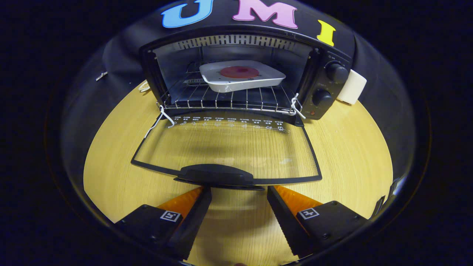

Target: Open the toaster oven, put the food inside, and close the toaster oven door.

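Gripper (239, 189): nearest item, two fingers reaching forward low over the desk (351, 147), level and roughly square to the oven front. Jaws stand wide, holding nothing; bare desk shows between them. Fingertips (205, 192) lie just under the near edge of the open door, either side of its handle; whether they touch it cannot be told.

Door (229, 147): glass panel in a dark frame, swung fully down and lying about flat above the desk, wood grain visible through it. Handle (216, 174): dark curved bar on the near edge, just ahead of the fingers.

Toaster oven (236, 74): dark body at the far side of the desk, cavity open. Two round knobs (334, 72) stacked on its right panel.

Wire rack (229, 99): inside the cavity, white ties at both front corners.

Tray (242, 75): white, square with rounded corners, resting on the rack, slightly tilted.

Food (239, 72): flat round reddish piece lying in the middle of the tray, inside the oven.
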Demonstrator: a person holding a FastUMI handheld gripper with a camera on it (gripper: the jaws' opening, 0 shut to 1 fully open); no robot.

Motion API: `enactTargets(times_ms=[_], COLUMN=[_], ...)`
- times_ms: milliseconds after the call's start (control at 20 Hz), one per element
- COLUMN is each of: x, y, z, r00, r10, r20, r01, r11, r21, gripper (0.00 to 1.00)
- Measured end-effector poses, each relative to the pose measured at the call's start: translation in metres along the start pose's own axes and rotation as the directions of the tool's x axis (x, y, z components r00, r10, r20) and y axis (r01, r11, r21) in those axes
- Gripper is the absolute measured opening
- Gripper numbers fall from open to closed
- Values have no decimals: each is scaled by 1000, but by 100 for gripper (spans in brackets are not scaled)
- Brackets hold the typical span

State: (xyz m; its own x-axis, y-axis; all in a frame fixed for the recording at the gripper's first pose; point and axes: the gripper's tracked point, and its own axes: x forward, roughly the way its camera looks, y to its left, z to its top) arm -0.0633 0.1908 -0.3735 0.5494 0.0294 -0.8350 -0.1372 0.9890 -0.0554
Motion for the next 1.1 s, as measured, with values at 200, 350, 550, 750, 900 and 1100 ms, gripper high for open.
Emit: enactTargets(times_ms=[200,350,550,750,900,1100], x=[-18,-35,-61,-72,-92,-119], y=[1,3,2,0,-6,-36], z=[12,26,55,92,116,139], r00=[998,991,972,945,921,872], r10=[42,81,116,125,123,116], r20=[54,107,207,303,369,475], r01=[-37,-70,-98,-98,-89,-67], r11=[996,992,991,990,990,991], r21=[-85,-103,-96,-105,-108,-118], gripper=[99,99,99,99,100,100])
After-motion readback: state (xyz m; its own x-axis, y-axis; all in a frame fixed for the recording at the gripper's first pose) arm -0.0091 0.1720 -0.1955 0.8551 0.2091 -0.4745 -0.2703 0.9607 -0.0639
